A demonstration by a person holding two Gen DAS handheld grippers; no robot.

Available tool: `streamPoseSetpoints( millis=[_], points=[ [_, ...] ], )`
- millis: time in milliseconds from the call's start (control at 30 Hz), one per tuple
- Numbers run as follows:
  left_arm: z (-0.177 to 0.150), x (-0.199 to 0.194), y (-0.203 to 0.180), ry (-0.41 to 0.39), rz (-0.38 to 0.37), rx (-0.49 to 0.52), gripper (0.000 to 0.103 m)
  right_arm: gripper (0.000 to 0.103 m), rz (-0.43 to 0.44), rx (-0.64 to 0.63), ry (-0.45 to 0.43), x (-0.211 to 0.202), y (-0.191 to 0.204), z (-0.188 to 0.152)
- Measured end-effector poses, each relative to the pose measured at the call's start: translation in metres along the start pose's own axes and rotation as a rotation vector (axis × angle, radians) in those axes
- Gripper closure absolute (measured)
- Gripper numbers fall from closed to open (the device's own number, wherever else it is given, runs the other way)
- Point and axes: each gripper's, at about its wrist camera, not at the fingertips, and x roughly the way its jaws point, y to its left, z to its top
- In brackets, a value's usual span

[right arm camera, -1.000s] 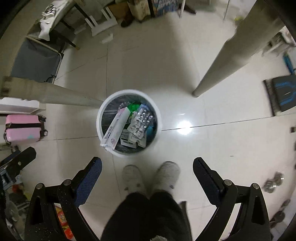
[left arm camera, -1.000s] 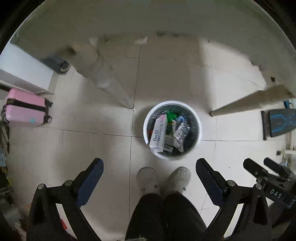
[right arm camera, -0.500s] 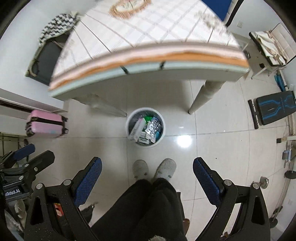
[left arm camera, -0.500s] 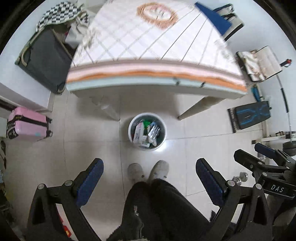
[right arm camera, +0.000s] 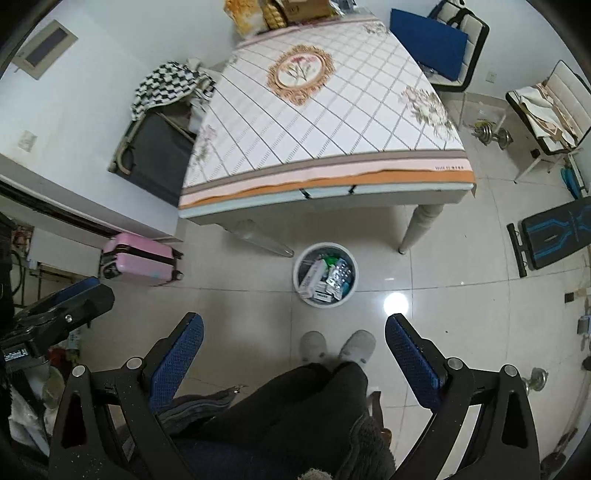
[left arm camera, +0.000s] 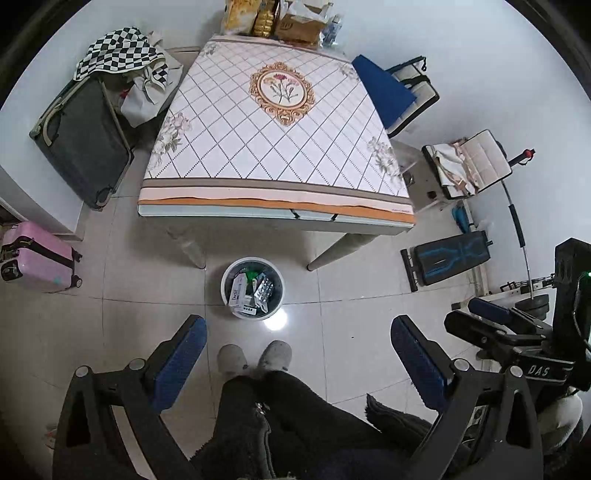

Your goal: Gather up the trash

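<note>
Both tools are held high above the floor, looking down. The left tool point(left arm camera: 297, 349) has its blue-padded fingers spread wide with nothing between them, and the right tool point(right arm camera: 293, 345) is spread just as wide and also holds nothing.

The white trash bin point(left arm camera: 253, 288) stands on the tiled floor point(left arm camera: 369, 332) just in front of the table's near edge, between two table legs. It is filled with trash: a white carton point(left arm camera: 236, 291) leaning at the left, silver blister packs point(left arm camera: 264, 291) beside it, and something green point(left arm camera: 252, 275) toward the back, too small to identify with certainty.

The table point(left arm camera: 277, 140), covered in a diamond-patterned cloth with a floral medallion, has its near part bare; bags and a cardboard box point(left arm camera: 299, 26) sit at its far end.

The person's grey slippers point(left arm camera: 255, 356) stand near the bin, dark trousers below. A pink suitcase point(left arm camera: 35, 258) stands well apart at the left.
</note>
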Motion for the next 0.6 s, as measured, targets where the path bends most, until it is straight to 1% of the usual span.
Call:
streamPoseSetpoints(
  millis=[167,333,467,600],
  points=[
    [-0.005,-0.014,-0.005,-0.011,-0.014,0.0,0.001,0.003,0.043,-0.016,-0.008,-0.023,0.011,-0.001],
    [-0.007,-0.026,-0.01,-0.027,-0.023,0.007,0.001,0.003,0.08,-0.031,0.003,-0.031,0.018,-0.002],
    [-0.008,-0.033,-0.013,-0.037,-0.035,0.013,0.001,0.0,0.112,-0.021,0.016,-0.032,0.017,-0.003],
    [-0.009,-0.035,-0.015,-0.043,-0.046,0.014,0.001,0.0,0.117,-0.024,0.016,-0.035,0.016,-0.002]
  ],
)
